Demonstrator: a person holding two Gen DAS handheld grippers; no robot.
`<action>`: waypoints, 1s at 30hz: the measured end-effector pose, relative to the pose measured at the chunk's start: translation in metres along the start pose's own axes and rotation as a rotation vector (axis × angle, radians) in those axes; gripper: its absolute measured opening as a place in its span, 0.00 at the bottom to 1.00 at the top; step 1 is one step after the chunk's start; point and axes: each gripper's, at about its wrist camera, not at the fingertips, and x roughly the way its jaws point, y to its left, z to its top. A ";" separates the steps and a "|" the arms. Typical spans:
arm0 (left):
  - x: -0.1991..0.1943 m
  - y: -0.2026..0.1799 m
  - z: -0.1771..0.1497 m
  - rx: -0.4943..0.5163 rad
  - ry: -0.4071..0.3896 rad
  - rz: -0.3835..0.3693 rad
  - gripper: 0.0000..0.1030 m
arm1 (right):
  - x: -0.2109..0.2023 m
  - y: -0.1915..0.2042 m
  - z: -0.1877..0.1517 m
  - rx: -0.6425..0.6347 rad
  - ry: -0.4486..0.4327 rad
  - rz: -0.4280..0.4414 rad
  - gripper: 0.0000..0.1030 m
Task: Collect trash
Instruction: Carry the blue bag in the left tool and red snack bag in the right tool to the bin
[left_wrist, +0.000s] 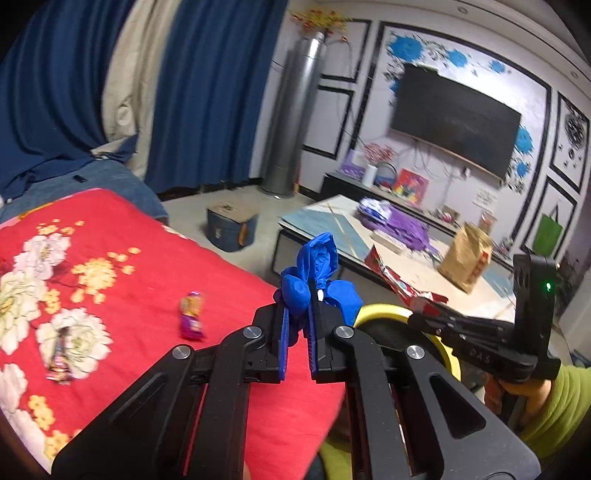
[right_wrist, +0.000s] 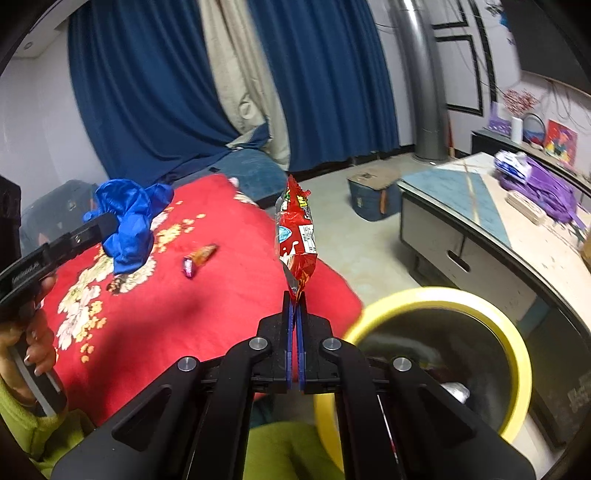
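Observation:
My left gripper (left_wrist: 298, 314) is shut on a crumpled blue glove (left_wrist: 317, 273), which sticks up above the pads; the same blue glove (right_wrist: 127, 221) hangs from that gripper (right_wrist: 107, 221) at the left of the right wrist view. My right gripper (right_wrist: 295, 299) is shut on the bottom corner of a red snack wrapper (right_wrist: 297, 236), held upright over the edge of the red blanket. The red snack wrapper (left_wrist: 402, 284) also shows ahead of the right gripper (left_wrist: 417, 317) in the left wrist view. A yellow-rimmed bin (right_wrist: 517, 332) stands just right of it, with trash inside.
Two small candy wrappers (left_wrist: 192, 314) (left_wrist: 61, 363) lie on the red flowered blanket (left_wrist: 147, 280). A low table (right_wrist: 480, 229) with purple bags and a brown paper bag (left_wrist: 465, 258) stands beyond the bin. A blue box (right_wrist: 373, 195) sits on the floor.

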 end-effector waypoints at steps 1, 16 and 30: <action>0.003 -0.005 -0.002 0.008 0.007 -0.006 0.04 | -0.001 -0.005 -0.002 0.008 0.006 -0.008 0.02; 0.049 -0.071 -0.025 0.127 0.104 -0.105 0.04 | -0.021 -0.081 -0.043 0.154 0.072 -0.138 0.02; 0.088 -0.119 -0.056 0.234 0.217 -0.179 0.04 | -0.029 -0.114 -0.057 0.214 0.062 -0.203 0.02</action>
